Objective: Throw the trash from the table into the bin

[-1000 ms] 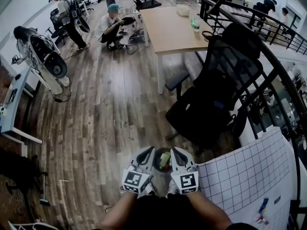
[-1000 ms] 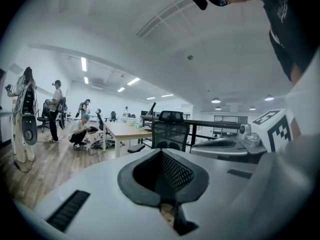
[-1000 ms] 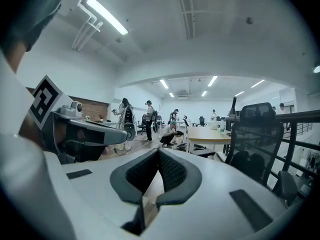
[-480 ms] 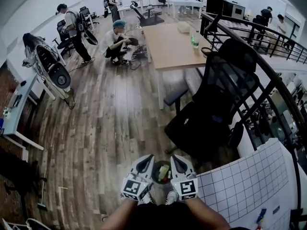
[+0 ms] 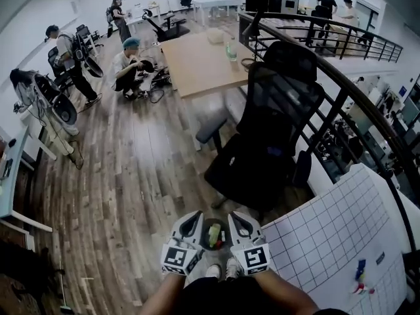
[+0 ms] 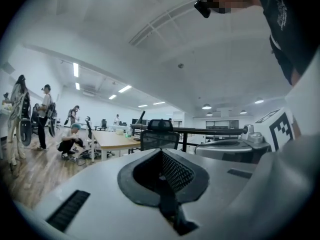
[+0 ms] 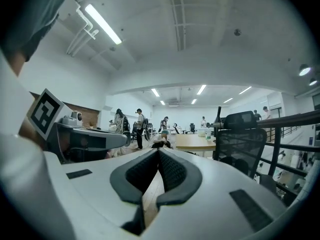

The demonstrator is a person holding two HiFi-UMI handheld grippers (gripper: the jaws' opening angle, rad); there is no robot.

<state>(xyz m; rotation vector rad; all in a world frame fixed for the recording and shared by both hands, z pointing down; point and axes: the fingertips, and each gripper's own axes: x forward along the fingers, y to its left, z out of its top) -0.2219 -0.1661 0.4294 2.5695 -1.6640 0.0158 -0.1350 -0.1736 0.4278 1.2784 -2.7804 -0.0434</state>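
The bin (image 5: 205, 236) is small, dark and round. It sits on the wood floor (image 5: 131, 176), close to the person's white shoes (image 5: 214, 270). A green and yellow thing (image 5: 214, 233) lies inside it.

The left gripper (image 5: 196, 216) is just left of the bin. The right gripper (image 5: 234, 216) is just right of it. The bin shows in the gap between them. Both tongs are clenched tight, with the jaws pressed together and nothing in them.

To the near right is a white table (image 5: 328, 241) with a grid of lines on it. Some small blue and red things (image 5: 360, 277) lie on it, well away from the bin.

Past the bin stands a black chair (image 5: 269, 136). A black rail (image 5: 357, 104) curves along the right side. Farther off is a wooden table (image 5: 197, 61). On the far left, a person (image 5: 125, 67) crouches on the floor and others stand.
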